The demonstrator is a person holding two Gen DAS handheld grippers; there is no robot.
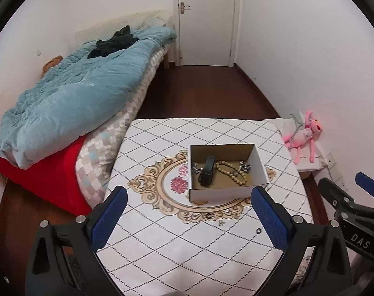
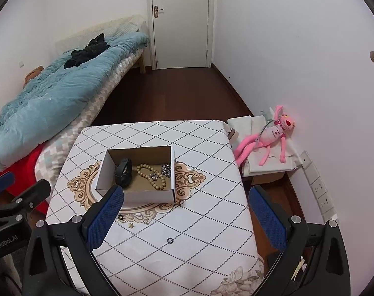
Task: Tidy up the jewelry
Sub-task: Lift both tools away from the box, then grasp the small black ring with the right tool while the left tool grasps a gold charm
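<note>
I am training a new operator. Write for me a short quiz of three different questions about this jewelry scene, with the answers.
1. True or false: the beaded bracelet lies inside the cardboard box.
2. Multiple choice: the small black ring lies (A) in the box, (B) on the tablecloth nearer the grippers than the box, (C) on the bed.
3. Fill in: the left gripper and the right gripper are both ____ and hold nothing.

Key: 1 true; 2 B; 3 open.
</note>
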